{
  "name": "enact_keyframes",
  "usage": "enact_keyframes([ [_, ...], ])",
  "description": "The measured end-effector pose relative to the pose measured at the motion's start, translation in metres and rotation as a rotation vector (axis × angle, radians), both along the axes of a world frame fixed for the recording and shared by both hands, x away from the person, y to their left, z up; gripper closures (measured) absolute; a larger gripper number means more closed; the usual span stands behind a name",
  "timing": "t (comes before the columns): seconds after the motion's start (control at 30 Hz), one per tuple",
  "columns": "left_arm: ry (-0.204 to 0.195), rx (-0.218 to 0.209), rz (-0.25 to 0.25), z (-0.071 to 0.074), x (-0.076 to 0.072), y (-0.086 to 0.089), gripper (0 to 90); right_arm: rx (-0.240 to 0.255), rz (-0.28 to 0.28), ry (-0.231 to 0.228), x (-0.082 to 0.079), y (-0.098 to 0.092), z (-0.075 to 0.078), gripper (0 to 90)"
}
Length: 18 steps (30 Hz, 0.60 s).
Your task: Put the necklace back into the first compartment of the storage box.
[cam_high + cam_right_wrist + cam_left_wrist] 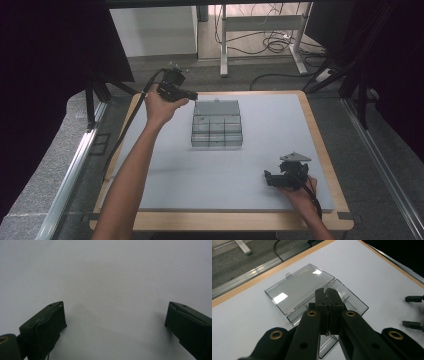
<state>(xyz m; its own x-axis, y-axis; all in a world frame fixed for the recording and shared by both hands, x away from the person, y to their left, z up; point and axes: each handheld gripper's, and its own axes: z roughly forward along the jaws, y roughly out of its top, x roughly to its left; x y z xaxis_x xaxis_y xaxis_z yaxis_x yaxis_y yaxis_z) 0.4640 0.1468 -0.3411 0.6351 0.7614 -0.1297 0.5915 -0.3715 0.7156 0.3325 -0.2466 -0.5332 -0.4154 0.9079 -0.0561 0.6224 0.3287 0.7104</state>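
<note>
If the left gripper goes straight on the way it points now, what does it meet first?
Probably the open clear plastic box: the shut left gripper points down at its hinge area, though depth is unclear.

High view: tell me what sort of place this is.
Probably a lab or workshop set up for recording. A grey board lies on a wooden table, dark curtains hang at both sides, and loose cables trail across the floor under a metal desk frame beyond.

left gripper jaws closed, right gripper jaws apart
</note>
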Motion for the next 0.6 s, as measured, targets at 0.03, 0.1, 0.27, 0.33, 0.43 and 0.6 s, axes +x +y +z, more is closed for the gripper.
enact_keyframes([
  [0.03,0.000,0.001,0.003,-0.001,0.001,0.000,89.1,0.000,0.000,0.000,0.000,0.000,0.000,2.6],
  [0.1,0.001,-0.003,0.006,-0.002,0.004,0.000,89.1,0.000,0.000,0.000,0.000,0.000,0.000,2.6],
  [0.27,0.013,-0.002,0.012,-0.009,0.013,-0.002,89.1,0.003,0.003,0.000,0.000,0.000,0.000,2.8],
  [0.33,0.019,0.007,0.013,-0.012,0.017,-0.004,89.1,0.002,0.005,0.000,0.000,-0.001,0.000,2.8],
  [0.43,0.022,0.003,0.015,-0.017,0.020,-0.007,89.1,0.002,0.003,0.000,0.000,-0.001,0.000,2.8],
  [0.6,0.027,0.019,0.014,-0.025,0.024,-0.011,89.1,0.001,0.004,-0.001,0.000,-0.001,0.000,2.8],
])
